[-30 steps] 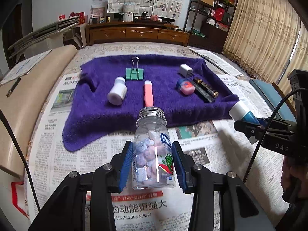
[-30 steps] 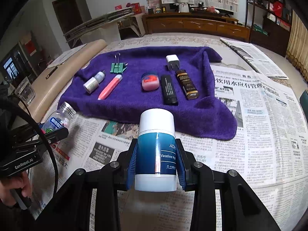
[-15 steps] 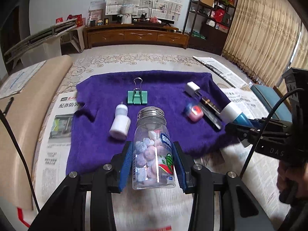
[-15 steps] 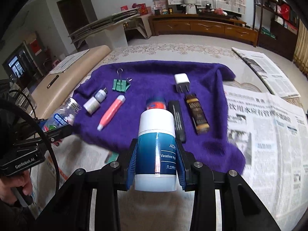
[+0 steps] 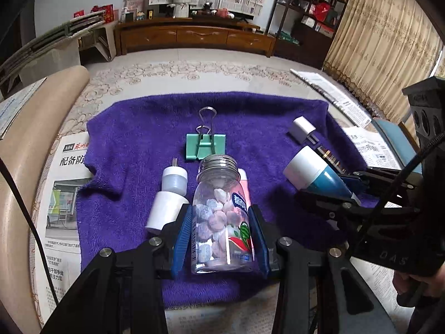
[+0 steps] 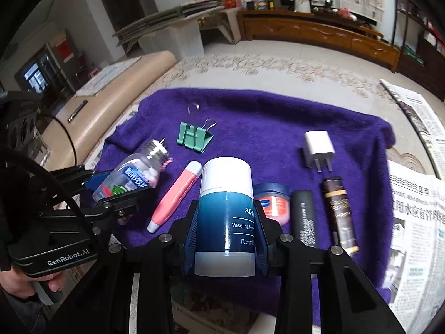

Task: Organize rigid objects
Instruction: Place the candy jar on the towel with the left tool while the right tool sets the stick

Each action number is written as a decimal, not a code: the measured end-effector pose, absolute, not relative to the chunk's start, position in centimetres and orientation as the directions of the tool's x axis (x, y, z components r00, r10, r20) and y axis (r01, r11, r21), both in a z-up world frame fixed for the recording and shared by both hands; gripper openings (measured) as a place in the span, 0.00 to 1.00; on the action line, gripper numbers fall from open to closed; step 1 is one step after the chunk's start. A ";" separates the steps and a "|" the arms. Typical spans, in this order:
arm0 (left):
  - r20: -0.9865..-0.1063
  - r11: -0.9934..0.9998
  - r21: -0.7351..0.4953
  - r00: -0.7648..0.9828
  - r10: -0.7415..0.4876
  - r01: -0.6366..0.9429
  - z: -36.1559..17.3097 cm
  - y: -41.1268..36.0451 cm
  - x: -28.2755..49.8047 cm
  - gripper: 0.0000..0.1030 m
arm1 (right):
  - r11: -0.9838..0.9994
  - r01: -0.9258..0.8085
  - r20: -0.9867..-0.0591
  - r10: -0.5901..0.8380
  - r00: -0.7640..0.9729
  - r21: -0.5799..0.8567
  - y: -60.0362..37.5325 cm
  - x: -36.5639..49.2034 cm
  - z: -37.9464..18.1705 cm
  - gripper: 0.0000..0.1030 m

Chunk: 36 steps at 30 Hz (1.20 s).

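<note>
Purple towel (image 5: pixel 133 128) carries the small things. Left claw (image 5: pixel 221 231) clamps the candy bottle (image 5: pixel 221 217) above it, right claw (image 6: pixel 225 229) clamps the lotion tube (image 6: pixel 225 211). Lowering blindly could knock the pink tube (image 6: pixel 175 196) beside them.

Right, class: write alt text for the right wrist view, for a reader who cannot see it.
The right claw grips a blue-and-white Vaseline bottle above a purple towel holding a binder clip, charger plug and pink tube.

Binder clip (image 6: pixel 195 137) lies left of charger (image 6: pixel 318 150) on towel (image 6: pixel 264 117).
</note>
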<state>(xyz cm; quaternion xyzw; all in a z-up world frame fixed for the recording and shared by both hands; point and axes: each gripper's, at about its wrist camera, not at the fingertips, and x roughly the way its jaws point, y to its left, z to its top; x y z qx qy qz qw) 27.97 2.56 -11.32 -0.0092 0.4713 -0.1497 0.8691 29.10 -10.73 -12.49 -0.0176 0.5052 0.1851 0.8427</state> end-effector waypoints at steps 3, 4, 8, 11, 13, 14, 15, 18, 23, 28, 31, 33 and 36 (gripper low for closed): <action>-0.825 0.957 -0.148 0.503 -0.259 0.251 -11.9 2.7 28.4 0.38 | 0.926 -0.346 -0.867 0.291 0.404 0.149 -10.1 29.5 -13.1 0.35; -0.827 0.958 -0.147 0.502 -0.255 0.246 -12.0 2.8 28.5 0.38 | 0.925 -0.349 -0.870 0.290 0.399 0.149 -9.9 29.6 -13.2 0.35; -0.835 0.961 -0.147 0.492 -0.247 0.233 -12.6 3.5 28.9 0.38 | 0.923 -0.357 -0.880 0.284 0.380 0.144 -9.3 29.9 -14.0 0.35; -0.840 0.963 -0.137 0.489 -0.236 0.231 -12.8 3.6 29.2 0.38 | 0.923 -0.361 -0.885 0.274 0.377 0.131 -8.9 30.1 -14.4 0.35; -0.841 0.963 -0.133 0.486 -0.236 0.236 -12.9 3.6 29.4 0.38 | 0.923 -0.364 -0.885 0.271 0.379 0.127 -8.6 30.3 -14.7 0.35; -0.843 0.963 -0.127 0.486 -0.230 0.237 -12.9 3.6 29.5 0.38 | 0.923 -0.365 -0.885 0.268 0.381 0.122 -8.4 30.3 -14.8 0.35; -0.845 0.963 -0.121 0.485 -0.227 0.239 -12.9 3.5 29.6 0.38 | 0.923 -0.368 -0.885 0.259 0.386 0.109 -8.3 30.3 -14.8 0.35; -0.853 0.962 -0.092 0.478 -0.209 0.256 -12.9 3.2 29.7 0.38 | 0.920 -0.386 -0.887 0.232 0.399 0.067 -7.8 30.2 -14.9 0.35; -0.863 0.957 -0.035 0.473 -0.175 0.290 -13.0 2.4 29.6 0.38 | 0.906 -0.422 -0.892 0.217 0.398 0.032 -7.4 30.0 -15.0 0.35; -0.863 0.955 -0.021 0.477 -0.167 0.296 -13.0 2.4 29.3 0.38 | 0.897 -0.441 -0.893 0.217 0.395 0.023 -7.4 29.9 -15.0 0.35; -0.863 0.953 -0.032 0.473 -0.179 0.302 -13.0 2.5 29.0 0.48 | 0.896 -0.442 -0.893 0.226 0.389 0.034 -7.8 29.5 -14.8 0.37; -0.863 0.951 -0.034 0.470 -0.182 0.307 -13.1 2.5 28.6 0.56 | 0.896 -0.441 -0.894 0.234 0.382 0.046 -8.2 29.1 -14.8 0.43; -0.861 0.957 -0.050 0.474 -0.186 0.285 -13.0 2.9 28.3 0.57 | 0.897 -0.439 -0.897 0.239 0.371 0.057 -8.6 28.7 -14.7 0.48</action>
